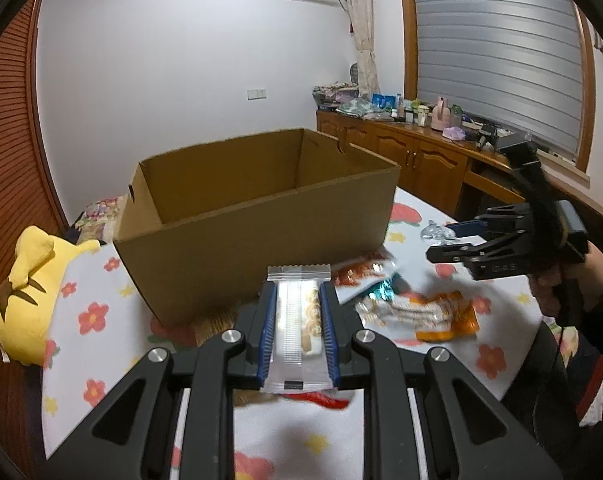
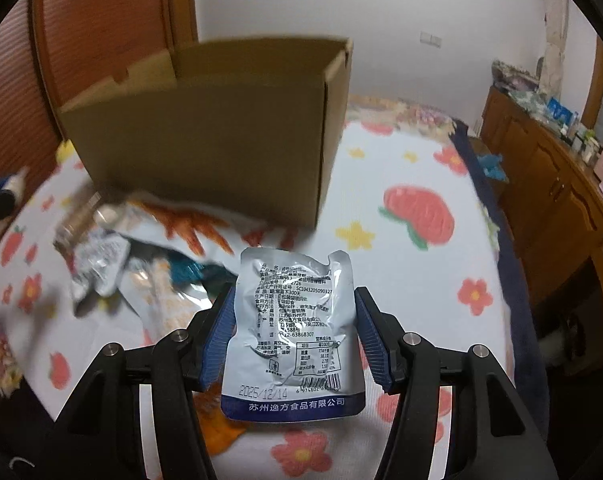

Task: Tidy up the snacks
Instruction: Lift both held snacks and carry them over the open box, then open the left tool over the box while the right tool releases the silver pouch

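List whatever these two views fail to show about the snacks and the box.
- Cardboard box floor: left wrist view, hidden by its near wall; contents unknown.
- Loose snack pile: right wrist view, motion-blurred; count and labels unreadable.
- Silver pouch: right wrist view, only the printed back shows.
- Clear wafer pack: left wrist view, gripper fingers cover its sides.

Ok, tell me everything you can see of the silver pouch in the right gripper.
The silver pouch is a flat, crinkled foil packet with a blue band along its bottom edge. Its printed back faces the camera: black text, a nutrition table, a barcode and a stamped date. It stands roughly upright between the blue pads of the right gripper, lifted above the flowered sheet, near the cardboard box.
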`<state>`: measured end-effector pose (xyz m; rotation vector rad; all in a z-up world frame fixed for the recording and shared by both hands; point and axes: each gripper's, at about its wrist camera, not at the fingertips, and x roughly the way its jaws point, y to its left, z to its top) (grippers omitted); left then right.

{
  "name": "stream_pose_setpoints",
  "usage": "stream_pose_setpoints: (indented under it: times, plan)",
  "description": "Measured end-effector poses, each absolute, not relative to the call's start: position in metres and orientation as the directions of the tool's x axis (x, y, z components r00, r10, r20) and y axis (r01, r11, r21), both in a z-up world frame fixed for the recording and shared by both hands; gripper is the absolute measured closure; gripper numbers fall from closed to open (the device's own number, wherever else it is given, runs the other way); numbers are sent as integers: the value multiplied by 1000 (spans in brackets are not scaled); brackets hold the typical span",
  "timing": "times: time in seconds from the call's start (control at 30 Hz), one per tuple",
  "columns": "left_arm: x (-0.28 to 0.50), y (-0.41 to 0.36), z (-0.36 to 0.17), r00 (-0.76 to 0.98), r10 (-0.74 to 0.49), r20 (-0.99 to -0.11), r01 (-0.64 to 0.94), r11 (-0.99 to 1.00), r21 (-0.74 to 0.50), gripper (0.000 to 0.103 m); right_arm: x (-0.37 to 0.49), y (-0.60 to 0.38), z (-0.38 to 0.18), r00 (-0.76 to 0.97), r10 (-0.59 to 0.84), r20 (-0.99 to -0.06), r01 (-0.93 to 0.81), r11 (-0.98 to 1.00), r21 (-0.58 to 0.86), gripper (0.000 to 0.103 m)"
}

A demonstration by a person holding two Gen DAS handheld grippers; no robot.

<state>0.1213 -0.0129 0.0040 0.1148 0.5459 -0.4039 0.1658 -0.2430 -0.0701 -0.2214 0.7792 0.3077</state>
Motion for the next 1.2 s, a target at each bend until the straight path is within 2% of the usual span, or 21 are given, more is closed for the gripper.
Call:
stream_pose_setpoints:
  times: [0.27,0.6,1.03,1.2]
  plan:
    - [156,-8,29,808,-326,-491,384,923,18,83,160,-221,-14,731,275,-624,-411,908,-82,44]
    - [205,0,40,823,-296,-485,352,936,26,83,184,-189,24,751,348,-561,-478,873,-97,43]
    - [261,7,27,804,-272,-529,320,947,-1,83,233,-179,31,748,367,-552,-492,866,-91,43]
    - [273,7,22,791,-270,-550,310,950,-20,82,252,-184,25,746,368,-555,-470,881,-48,43]
